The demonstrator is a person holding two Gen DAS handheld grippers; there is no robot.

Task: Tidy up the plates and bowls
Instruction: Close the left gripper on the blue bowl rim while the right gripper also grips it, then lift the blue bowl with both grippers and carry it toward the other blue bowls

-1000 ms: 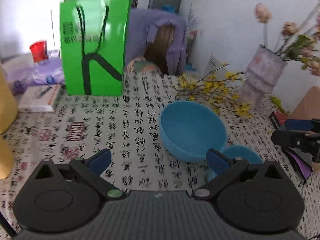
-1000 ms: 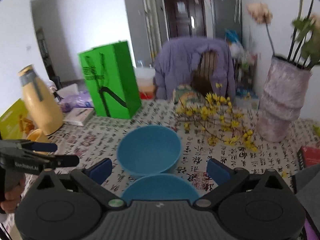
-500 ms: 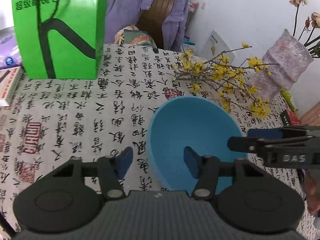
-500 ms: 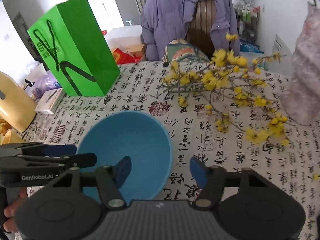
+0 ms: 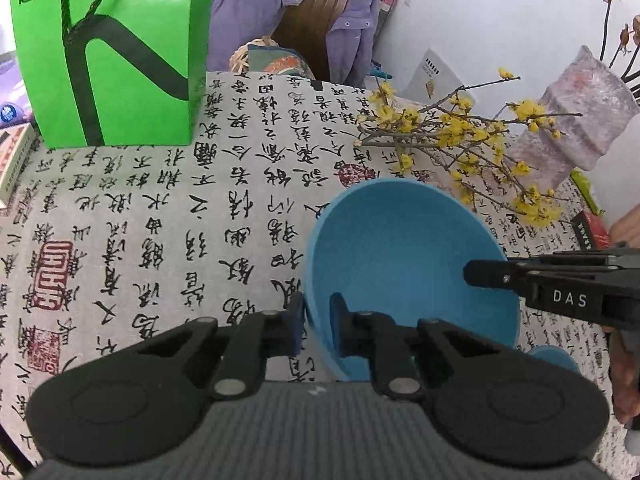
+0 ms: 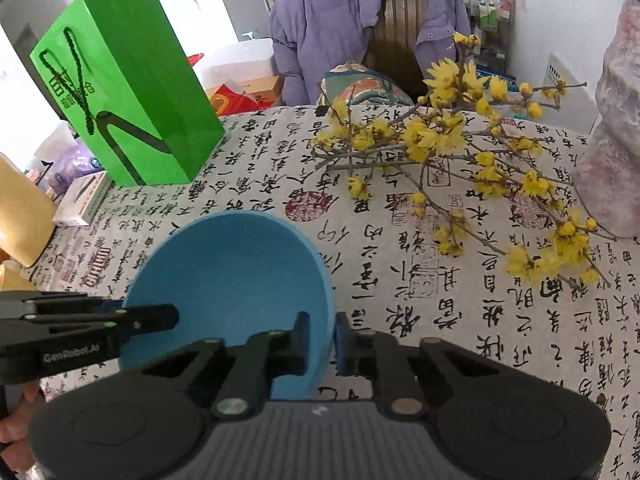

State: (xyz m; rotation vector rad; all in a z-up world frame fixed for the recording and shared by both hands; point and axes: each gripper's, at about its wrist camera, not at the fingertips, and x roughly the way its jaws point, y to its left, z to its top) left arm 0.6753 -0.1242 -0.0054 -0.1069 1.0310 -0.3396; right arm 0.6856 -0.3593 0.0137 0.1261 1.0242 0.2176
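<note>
Both grippers pinch the blue bowl's rim

Your left gripper [image 5: 316, 322] is closing on the blue bowl [image 5: 408, 264] at its left rim, right gripper [image 6: 322, 336] clamped opposite (smaller bowl [image 5: 554, 358] sits beside it); lift evenly off the tablecloth [image 5: 160, 216].

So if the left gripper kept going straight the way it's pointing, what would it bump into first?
Nothing new, really: the left gripper already straddles the near rim of the blue bowl, jaws closing on it. Pushing on would likely shove the bowl's wall, then reach the patterned tablecloth beneath.
</note>
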